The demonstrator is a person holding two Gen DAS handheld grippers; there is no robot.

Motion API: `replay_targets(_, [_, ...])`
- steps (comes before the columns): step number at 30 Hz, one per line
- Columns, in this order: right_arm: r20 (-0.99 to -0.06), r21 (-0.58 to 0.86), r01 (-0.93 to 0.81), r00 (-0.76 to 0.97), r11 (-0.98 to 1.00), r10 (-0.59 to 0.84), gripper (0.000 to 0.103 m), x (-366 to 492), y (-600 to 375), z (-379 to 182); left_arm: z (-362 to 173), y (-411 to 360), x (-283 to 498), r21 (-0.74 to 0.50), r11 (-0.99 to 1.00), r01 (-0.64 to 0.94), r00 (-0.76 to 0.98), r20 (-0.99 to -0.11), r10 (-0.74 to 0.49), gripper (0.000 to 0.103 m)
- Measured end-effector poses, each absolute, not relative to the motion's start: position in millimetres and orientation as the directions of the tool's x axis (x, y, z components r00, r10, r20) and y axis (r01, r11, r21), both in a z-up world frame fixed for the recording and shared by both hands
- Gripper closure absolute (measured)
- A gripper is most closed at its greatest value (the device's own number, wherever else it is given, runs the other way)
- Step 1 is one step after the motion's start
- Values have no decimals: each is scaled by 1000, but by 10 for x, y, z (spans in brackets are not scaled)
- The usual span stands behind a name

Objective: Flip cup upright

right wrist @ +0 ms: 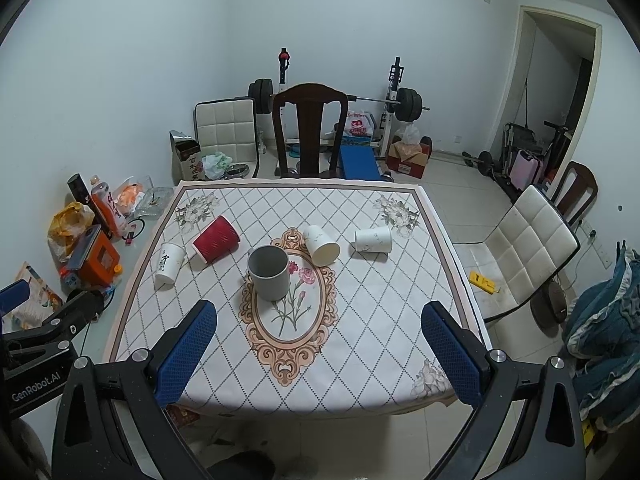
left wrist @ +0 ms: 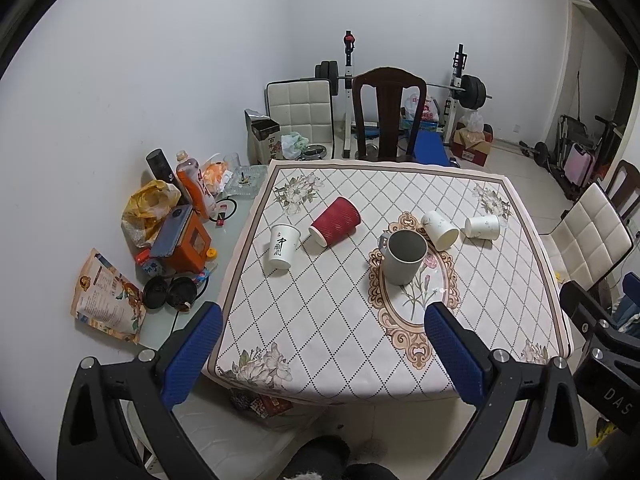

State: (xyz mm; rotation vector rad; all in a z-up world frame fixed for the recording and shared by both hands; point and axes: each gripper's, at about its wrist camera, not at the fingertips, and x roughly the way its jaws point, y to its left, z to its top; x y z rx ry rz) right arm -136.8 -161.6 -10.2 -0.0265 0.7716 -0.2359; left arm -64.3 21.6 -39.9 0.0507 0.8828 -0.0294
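On the patterned tablecloth (left wrist: 328, 312) a red ribbed paper cup (left wrist: 335, 222) (right wrist: 216, 239) lies on its side. Two white paper cups lie on their sides further right: one (left wrist: 439, 230) (right wrist: 320, 245) and one (left wrist: 482, 227) (right wrist: 373, 239). A white paper cup with black characters (left wrist: 283, 246) (right wrist: 169, 263) stands upright at the left. A grey mug (left wrist: 404, 256) (right wrist: 269, 267) stands upright in the middle. My left gripper (left wrist: 324, 320) and my right gripper (right wrist: 319, 320) are both open and empty, held above the table's near edge, well short of the cups.
Clutter sits left of the cloth: an orange box (left wrist: 188, 246), a bottle (left wrist: 194, 184), bags and black headphones (left wrist: 170, 292). A dark wooden chair (left wrist: 386, 116) stands behind the table, a white padded chair (right wrist: 528, 248) at the right. A weight bench stands at the back wall.
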Motion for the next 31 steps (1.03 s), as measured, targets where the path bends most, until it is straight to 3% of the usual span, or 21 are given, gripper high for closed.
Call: replay_targets(31, [-697,-103,189,687,977,-206,0,-1456,-1623,-157,-421,164,-708,26,999,46,633,-774,-9,0])
